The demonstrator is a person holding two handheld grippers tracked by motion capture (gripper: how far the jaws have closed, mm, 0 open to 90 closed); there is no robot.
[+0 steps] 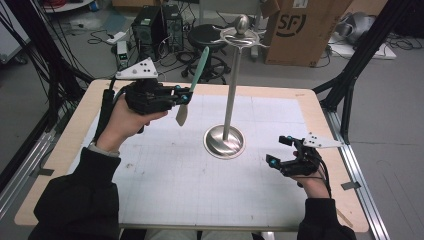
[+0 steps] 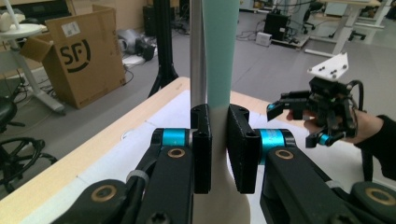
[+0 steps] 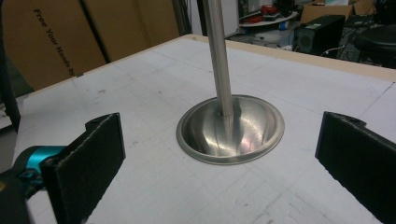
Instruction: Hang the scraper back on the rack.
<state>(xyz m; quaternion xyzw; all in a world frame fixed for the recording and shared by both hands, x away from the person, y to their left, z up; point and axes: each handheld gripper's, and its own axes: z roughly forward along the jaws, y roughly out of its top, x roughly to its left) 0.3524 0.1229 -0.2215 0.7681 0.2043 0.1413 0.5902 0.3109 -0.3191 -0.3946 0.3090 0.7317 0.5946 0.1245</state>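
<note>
A utensil with a teal handle and a beige blade is clamped upright in my left gripper, above the table's left half. In the left gripper view the jaws are shut where the teal handle meets the beige part. A metal stand has a round base at the table's middle, and its pole rises to a hooked ring and ball on top. My right gripper hovers low to the right of the base, open and empty. The right gripper view has the base between its wide-apart pads.
A white gridded mat covers the wooden table. Beyond the far edge are a black stool, computer towers and a cardboard box. Black frame posts stand at the right. The right gripper also appears in the left gripper view.
</note>
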